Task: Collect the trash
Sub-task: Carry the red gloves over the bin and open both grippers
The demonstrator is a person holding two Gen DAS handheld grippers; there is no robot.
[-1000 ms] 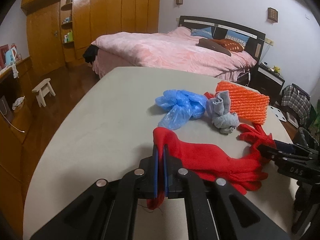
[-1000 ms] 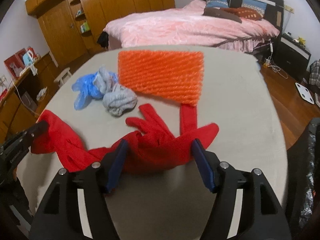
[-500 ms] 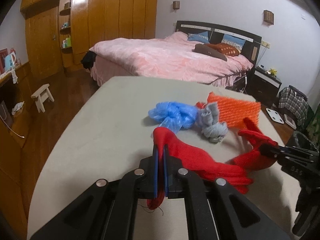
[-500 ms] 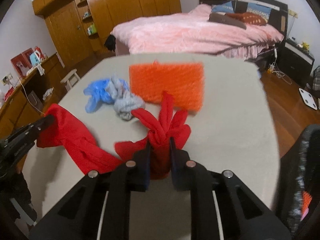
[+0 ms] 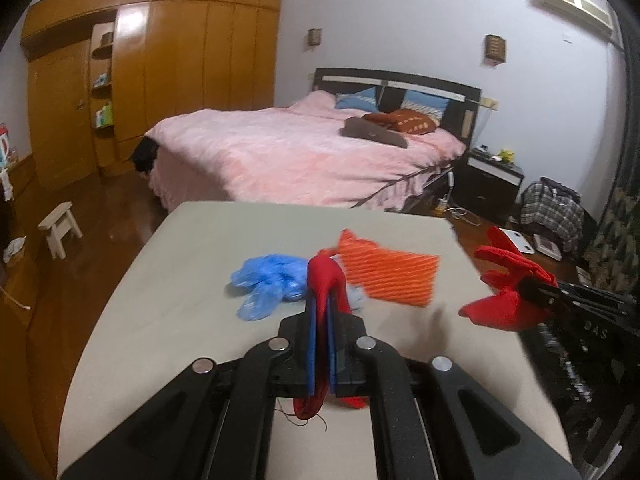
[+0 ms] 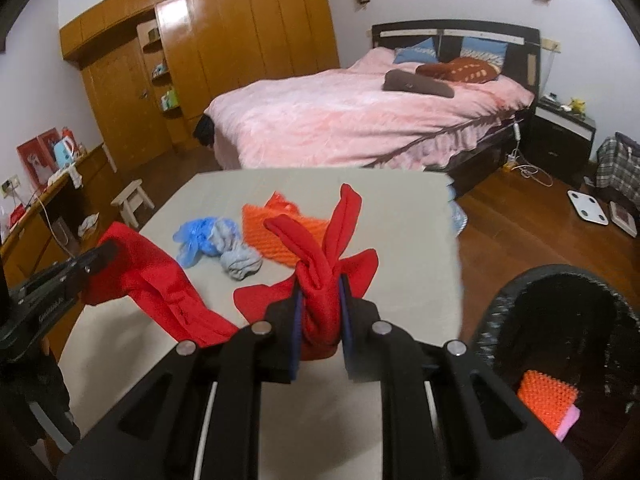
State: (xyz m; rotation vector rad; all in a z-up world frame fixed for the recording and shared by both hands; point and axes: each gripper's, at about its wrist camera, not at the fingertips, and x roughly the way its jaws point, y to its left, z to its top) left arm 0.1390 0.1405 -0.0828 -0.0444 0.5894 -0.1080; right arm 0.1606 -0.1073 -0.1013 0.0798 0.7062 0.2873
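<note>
A long red cloth (image 6: 168, 292) hangs in the air above the grey table (image 6: 392, 208), held at both ends. My left gripper (image 5: 320, 316) is shut on one end, which sticks up between its blue pads. My right gripper (image 6: 318, 312) is shut on the bunched other end (image 5: 504, 304), whose strips fan upward. On the table lie a crumpled blue plastic bag (image 5: 268, 280), a grey balled cloth (image 6: 240, 260) and an orange mesh sheet (image 5: 388, 276).
A black bin (image 6: 560, 344) stands at the table's right side with an orange mesh piece (image 6: 546, 402) inside. Beyond the table is a pink bed (image 5: 304, 156), a wooden wardrobe (image 5: 160, 72), a small white stool (image 5: 60, 232) and a nightstand (image 6: 560, 136).
The right gripper shut on the red cloth's far end. Both grippers then rose, lifting the cloth off the table; the views now look higher into the room.
</note>
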